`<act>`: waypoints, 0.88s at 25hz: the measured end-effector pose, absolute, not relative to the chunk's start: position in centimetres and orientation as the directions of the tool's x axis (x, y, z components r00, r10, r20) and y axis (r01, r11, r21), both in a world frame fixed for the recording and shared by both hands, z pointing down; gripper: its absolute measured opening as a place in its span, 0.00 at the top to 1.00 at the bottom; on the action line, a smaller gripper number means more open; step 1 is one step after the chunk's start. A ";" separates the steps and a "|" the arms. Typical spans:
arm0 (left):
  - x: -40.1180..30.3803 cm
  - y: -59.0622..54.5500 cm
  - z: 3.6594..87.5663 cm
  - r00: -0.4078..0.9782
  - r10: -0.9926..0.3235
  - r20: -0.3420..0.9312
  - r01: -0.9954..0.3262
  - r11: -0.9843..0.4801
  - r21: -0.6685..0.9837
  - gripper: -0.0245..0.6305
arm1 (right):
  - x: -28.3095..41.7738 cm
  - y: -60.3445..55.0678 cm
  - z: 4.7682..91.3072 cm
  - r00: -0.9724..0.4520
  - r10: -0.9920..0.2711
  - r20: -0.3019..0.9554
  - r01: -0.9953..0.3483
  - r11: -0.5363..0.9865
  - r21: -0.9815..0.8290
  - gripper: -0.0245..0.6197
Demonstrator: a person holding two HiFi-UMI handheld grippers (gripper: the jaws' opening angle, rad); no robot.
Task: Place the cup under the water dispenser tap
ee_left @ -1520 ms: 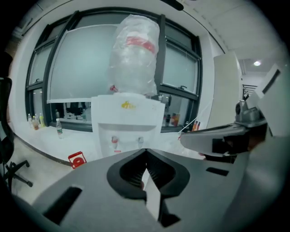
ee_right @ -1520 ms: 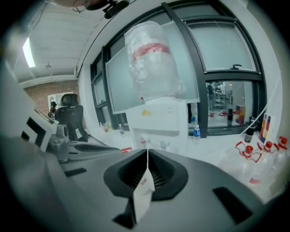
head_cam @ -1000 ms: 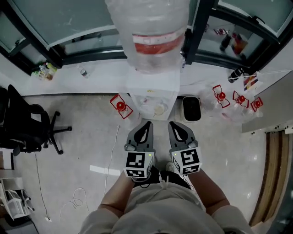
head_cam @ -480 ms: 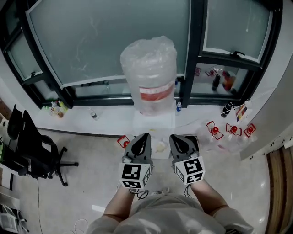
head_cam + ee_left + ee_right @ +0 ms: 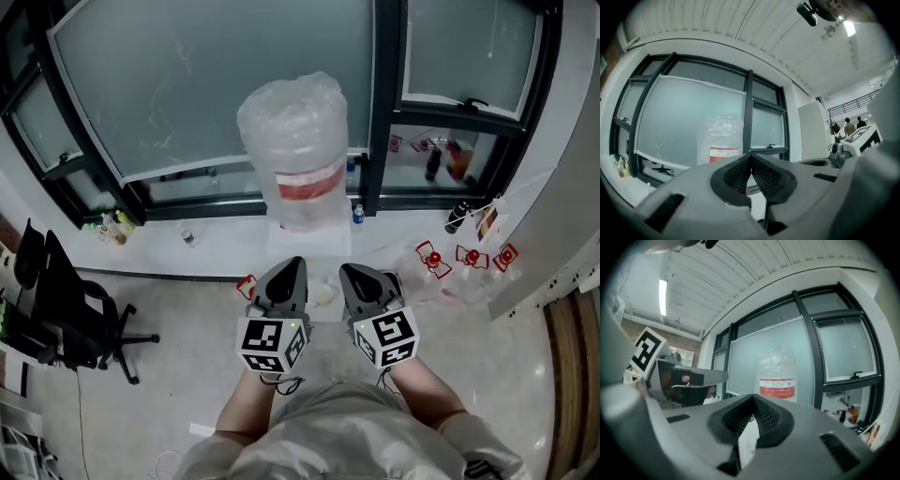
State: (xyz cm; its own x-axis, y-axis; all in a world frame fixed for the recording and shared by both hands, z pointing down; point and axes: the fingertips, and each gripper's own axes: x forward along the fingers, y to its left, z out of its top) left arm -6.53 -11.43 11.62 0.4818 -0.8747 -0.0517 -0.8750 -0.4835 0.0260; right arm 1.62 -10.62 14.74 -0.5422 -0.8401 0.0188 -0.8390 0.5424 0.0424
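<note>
The water dispenser stands against the window, its big plastic-wrapped bottle with a red band on top. A pale round thing, perhaps the cup, sits low at the dispenser's front between my two grippers; too small to tell. My left gripper and right gripper are side by side in front of the dispenser, both pointing at it. In the left gripper view the left gripper is shut and empty, the bottle ahead. The right gripper is likewise shut on nothing, facing the bottle.
A black office chair stands at the left. Red-and-white objects lie on the floor at the right, another left of the dispenser. Bottles stand on the window ledge. Two people are far off.
Both grippers have risen together in front of the dispenser and stay shut. The head view has tilted up, showing more of the window and the whole bottle.
</note>
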 end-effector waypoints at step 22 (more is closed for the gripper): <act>-6.5 -12.6 14.5 0.460 -0.888 0.015 -0.888 -0.460 0.004 0.93 | 2.8 -11.1 16.9 -0.516 -0.854 0.071 -0.854 0.519 0.038 0.92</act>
